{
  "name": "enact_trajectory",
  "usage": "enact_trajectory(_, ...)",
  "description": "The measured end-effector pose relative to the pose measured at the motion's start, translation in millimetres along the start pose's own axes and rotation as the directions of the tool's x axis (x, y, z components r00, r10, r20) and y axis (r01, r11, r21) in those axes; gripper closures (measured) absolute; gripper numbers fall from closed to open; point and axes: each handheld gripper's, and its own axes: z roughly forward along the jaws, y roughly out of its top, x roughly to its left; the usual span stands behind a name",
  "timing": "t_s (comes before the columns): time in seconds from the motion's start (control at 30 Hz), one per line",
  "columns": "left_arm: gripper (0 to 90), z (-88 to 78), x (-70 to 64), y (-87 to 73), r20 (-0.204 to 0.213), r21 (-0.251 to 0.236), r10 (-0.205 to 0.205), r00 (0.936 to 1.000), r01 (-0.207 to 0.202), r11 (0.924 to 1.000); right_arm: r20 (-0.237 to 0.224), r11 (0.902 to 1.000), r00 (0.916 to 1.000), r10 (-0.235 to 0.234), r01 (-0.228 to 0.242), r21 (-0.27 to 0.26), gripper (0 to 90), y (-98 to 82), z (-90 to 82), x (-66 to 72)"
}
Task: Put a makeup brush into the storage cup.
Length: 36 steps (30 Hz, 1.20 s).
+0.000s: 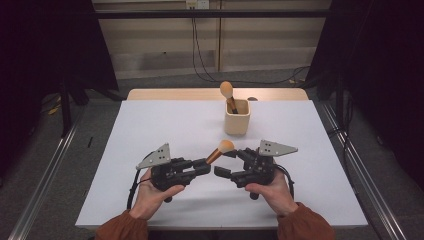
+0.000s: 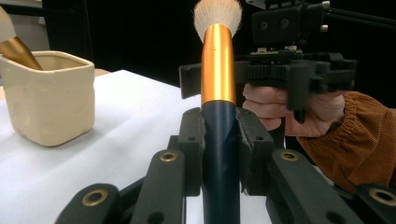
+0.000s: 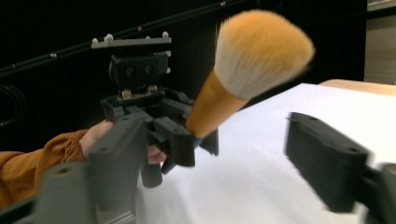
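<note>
Clamping the dark lower handle of a makeup brush (image 2: 218, 140), the left gripper (image 2: 219, 128) has its fingers (image 2: 192, 135) pressed together on both sides of it. The right gripper (image 1: 227, 162) faces it with its jaws apart around the brush, not touching. The brush looks light and stiff in the handle; the gold sleeve above the grip appears smooth (likely slippery), and the bristle head (image 3: 261, 51) is soft and would crush, so the dark handle or the sleeve's base seems the best place to take hold. It slants up above the white table (image 1: 150, 130), well short of the cream cup (image 1: 236, 119), where a second brush (image 1: 227, 95) stands.
</note>
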Motion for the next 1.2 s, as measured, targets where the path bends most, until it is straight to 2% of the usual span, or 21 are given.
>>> enact_trajectory(0.07,74.4,1.0,0.0,-0.7,0.0,0.003,0.002,1.0,-0.002,1.0,0.009,0.9999,0.9999,-0.011,0.011,0.003,26.7,0.8,1.4,0.0)
enact_trajectory(0.13,74.4,1.5,0.3,-1.4,0.0,0.001,0.001,1.0,-0.001,1.0,-0.006,0.9999,1.0,-0.008,0.008,0.007,30.3,1.4,3.6,-0.1)
enact_trajectory(0.27,74.4,1.9,0.4,-2.1,0.006,-0.003,0.004,1.0,-0.004,1.0,-0.027,1.0,0.9996,0.004,-0.004,-0.003,40.5,1.6,7.8,-0.5)
enact_trajectory(0.33,74.4,2.1,0.3,-2.4,0.001,-0.007,0.006,1.0,-0.006,1.0,-0.036,0.9999,0.9994,0.001,-0.001,-0.01,48.9,1.6,9.7,-0.9)
enact_trajectory(0.57,74.3,1.0,1.1,-3.3,0.014,-0.017,0.005,0.9999,-0.004,0.9999,-0.05,0.9993,0.9985,0.023,-0.025,-0.029,64.0,0.6,13.0,-4.2)
enact_trajectory(0.63,74.3,1.4,1.2,-4.3,0.014,-0.026,0.001,0.9999,-0.001,0.9997,-0.057,0.999,0.9977,0.035,-0.036,-0.028,65.1,0.1,12.7,-5.3)
enact_trajectory(0.73,74.2,1.3,1.7,-5.3,0.038,-0.022,-0.003,0.9993,0.004,0.9997,-0.075,0.9981,0.9961,0.046,-0.049,-0.037,67.7,-0.1,12.6,-5.5)
enact_trajectory(0.97,72.6,3.3,2.8,-8.2,0.029,-0.015,0.001,0.9996,0.0,0.9999,-0.101,0.9969,0.9927,0.065,-0.069,-0.036,71.7,-2.7,11.9,-7.1)
enact_trajectory(1.13,71.6,3.9,3.9,-8.3,0.019,-0.007,-0.006,0.9998,0.006,1.0,-0.086,0.9965,0.9939,0.07,-0.073,-0.041,72.4,-3.6,13.4,-5.9)
enact_trajectory(1.2,70.9,4.6,4.6,-8.6,0.019,-0.011,-0.021,0.9996,0.022,0.9997,-0.087,0.9958,0.9931,0.078,-0.082,-0.04,72.5,-3.6,13.2,-6.4)
